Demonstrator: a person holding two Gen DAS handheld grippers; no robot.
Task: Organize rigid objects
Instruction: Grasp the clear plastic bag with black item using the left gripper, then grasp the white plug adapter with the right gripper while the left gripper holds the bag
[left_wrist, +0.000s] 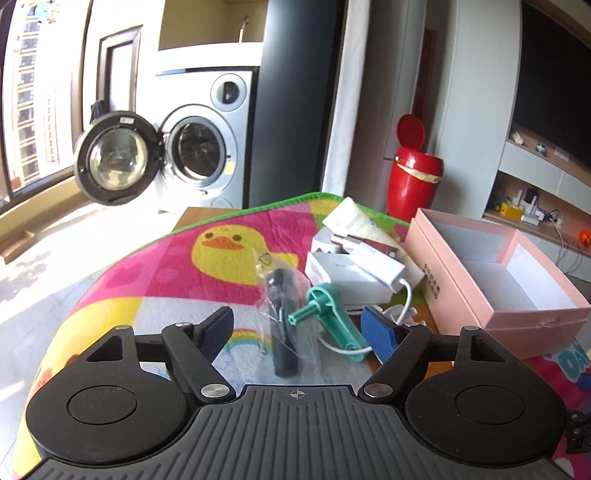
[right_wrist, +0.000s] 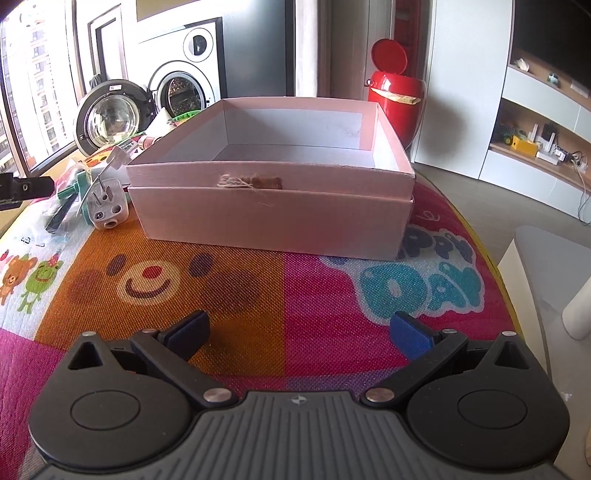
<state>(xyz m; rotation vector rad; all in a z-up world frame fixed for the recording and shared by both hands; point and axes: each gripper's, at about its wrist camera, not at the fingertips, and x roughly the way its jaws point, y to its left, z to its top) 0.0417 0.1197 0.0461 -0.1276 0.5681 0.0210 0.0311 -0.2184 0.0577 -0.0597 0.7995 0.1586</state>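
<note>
Bagged black tool and green crank lie near the mat's middle between the left gripper's wide jaws, beside the empty pink box meant to receive them, while the right gripper waits wide apart.

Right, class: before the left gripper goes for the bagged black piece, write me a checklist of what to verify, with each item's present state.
1. Left gripper open: ok, nothing between its fingers.
2. Bagged black piece lined up between the fingers: ok.
3. Neighbours apart from it: not ok, the green crank and white cable crowd its right side.
4. Pink box open and bare inside: ok.
5. Right gripper out of the way: ok, open over the mat, short of the box.
6. Whether the bag will slip: cannot tell.
</note>
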